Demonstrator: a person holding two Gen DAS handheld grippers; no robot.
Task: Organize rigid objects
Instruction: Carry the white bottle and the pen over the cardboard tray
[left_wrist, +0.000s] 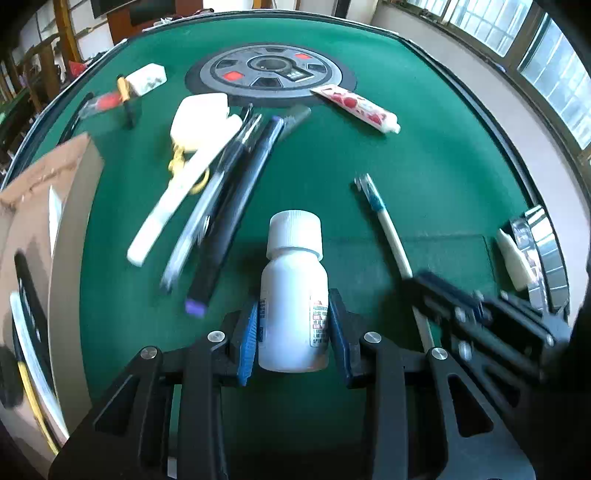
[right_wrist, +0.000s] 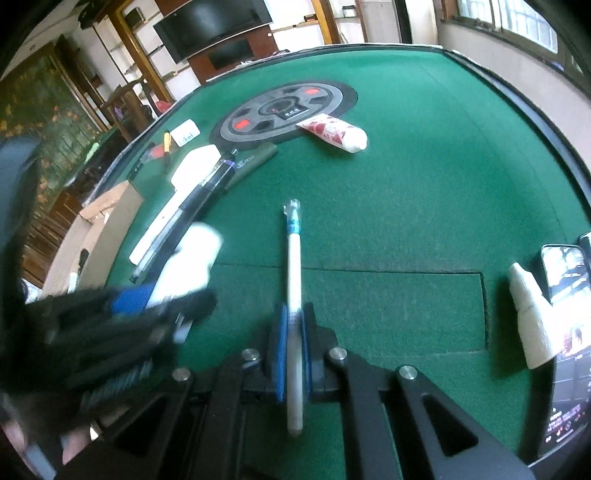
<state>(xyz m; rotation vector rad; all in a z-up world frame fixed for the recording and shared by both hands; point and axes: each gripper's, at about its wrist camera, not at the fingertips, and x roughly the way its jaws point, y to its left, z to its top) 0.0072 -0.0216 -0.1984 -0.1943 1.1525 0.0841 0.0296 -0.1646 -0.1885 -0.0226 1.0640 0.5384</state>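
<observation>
Near the cardboard box (left_wrist: 44, 229) | white pill bottle (left_wrist: 293, 291) clamped mid-body by left claw (left_wrist: 293, 325); rigid, light, slippery | white pen (right_wrist: 294, 295) pinched by right claw (right_wrist: 293, 347)

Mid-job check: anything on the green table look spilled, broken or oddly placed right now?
Nothing spilled or damaged. The left tool holds the white bottle, cap on; the right tool holds the white pen. One oddity: the red-patterned tube lies partly over the round centre panel instead of flat on the felt.
</observation>
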